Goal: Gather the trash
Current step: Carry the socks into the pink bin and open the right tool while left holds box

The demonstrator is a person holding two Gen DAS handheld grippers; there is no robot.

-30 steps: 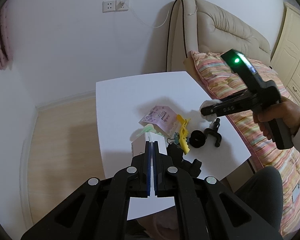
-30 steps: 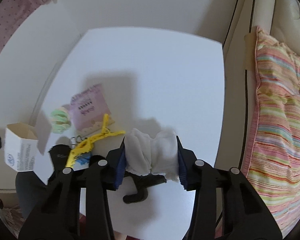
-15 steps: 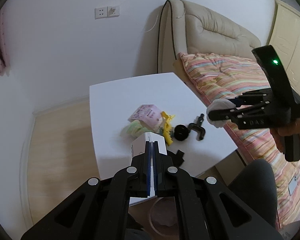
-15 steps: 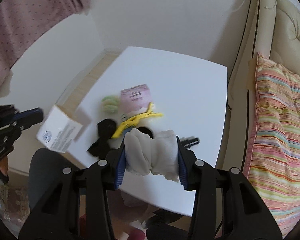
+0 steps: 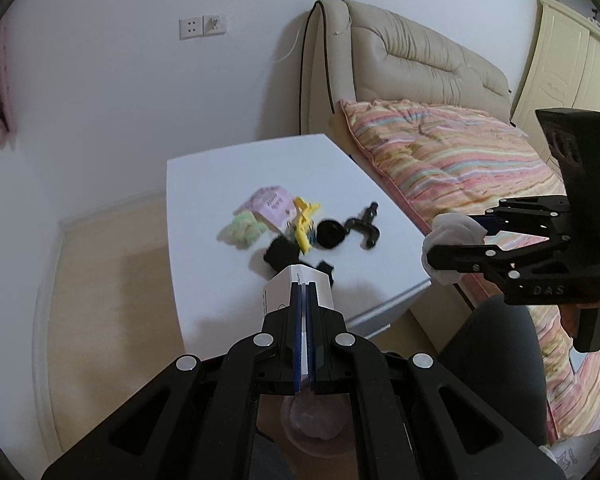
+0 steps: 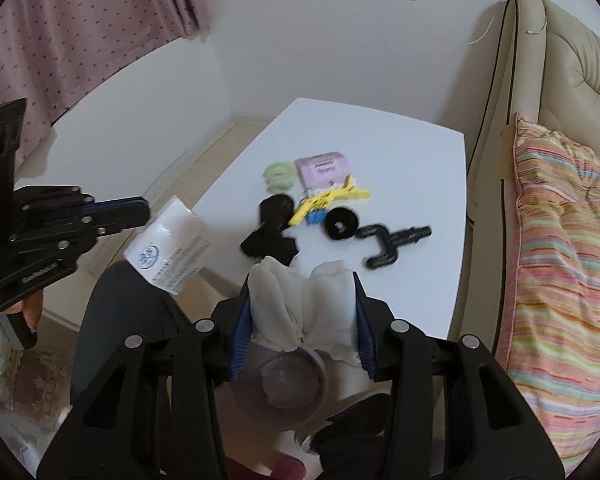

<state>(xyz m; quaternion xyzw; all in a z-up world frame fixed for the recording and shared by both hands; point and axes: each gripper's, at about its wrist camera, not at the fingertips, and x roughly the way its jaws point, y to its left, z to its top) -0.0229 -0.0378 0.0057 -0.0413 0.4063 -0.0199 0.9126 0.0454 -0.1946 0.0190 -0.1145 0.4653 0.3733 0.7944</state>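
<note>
Hand-held gripper, right [image 6: 302,312], clamps a wad of white tissue [image 6: 304,300] between its blue pads; hand-held gripper, left [image 5: 303,320], is closed tight on the flap of a small white carton [image 5: 296,286]. Both loads hang off the near edge of the white worktop [image 5: 228,176], above the person's dark-clothed lap. Directly below each load a translucent, pinkish round rim shows, seemingly a bin [image 6: 292,376], though it is too blurred to be certain. Judged step: carrying both pieces of rubbish to that container. To do it well, each load should be centred over the opening before the pads part, and the tissue, being light and clingy, lowered close to the rim so it does not drift or stick. Left on the worktop, well beyond both grippers: a green ring [image 6: 278,174], a pink packet [image 6: 324,168], a yellow clip [image 6: 332,198], a black disc [image 6: 341,224], a black bracket [image 6: 392,240] and a black fitting [image 6: 270,226]. A bed with striped quilt [image 5: 460,152] lies to the right.
</note>
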